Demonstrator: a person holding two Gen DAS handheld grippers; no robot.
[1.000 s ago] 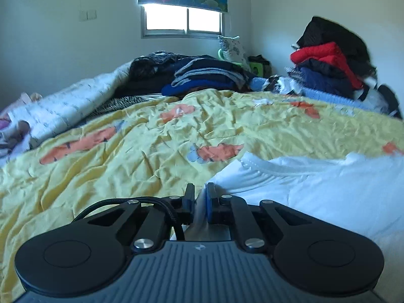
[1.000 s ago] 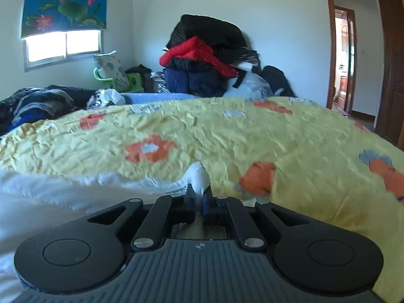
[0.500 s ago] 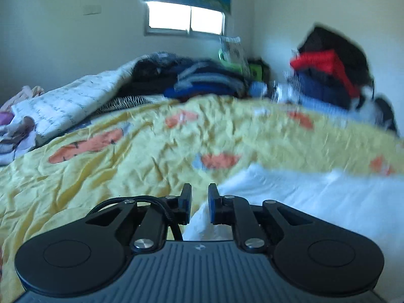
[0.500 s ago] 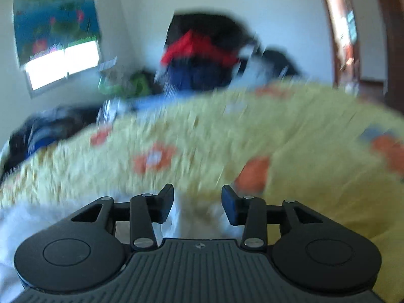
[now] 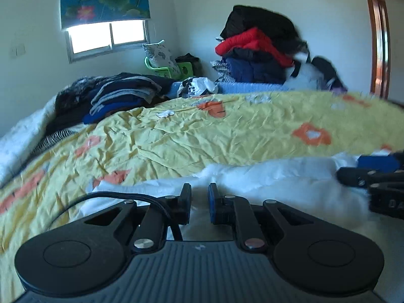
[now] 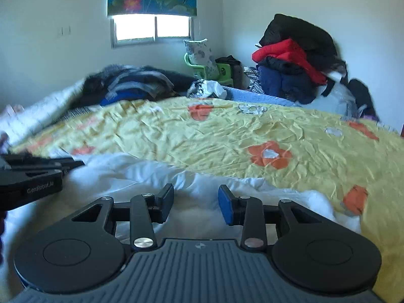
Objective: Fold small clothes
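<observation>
A wide bed [image 5: 176, 136] fills both views, covered by a crumpled yellow sheet printed with orange flowers; its cloth is thin and finely creased. On the near part of the bed, from about 5 to 8 o'clock in the right wrist view, a white garment [image 6: 141, 174] is spread, soft and matte, with rumpled ridges along its far edge; the same garment is seen at 4 o'clock in the left wrist view. Heaps of dark, red and blue clothes [image 6: 298, 58] are stacked against the wall at 1 o'clock, and a darker striped pile [image 5: 121, 96] lies at 10 o'clock.

The step in hand is judged to be a pause between folds; no cloth is held. The left gripper [image 5: 199, 203] is seen just above the garment with its fingers parted by a narrow gap and nothing between them; the right gripper [image 6: 196, 203] is seen with its fingers spread wide, likewise bare, over the white cloth.

For the next move, an edge or corner of the garment would need to be pinched on each side, low enough for the thin layer to be caught; the limp cloth is expected to sag and slip if only lightly nipped.
</observation>
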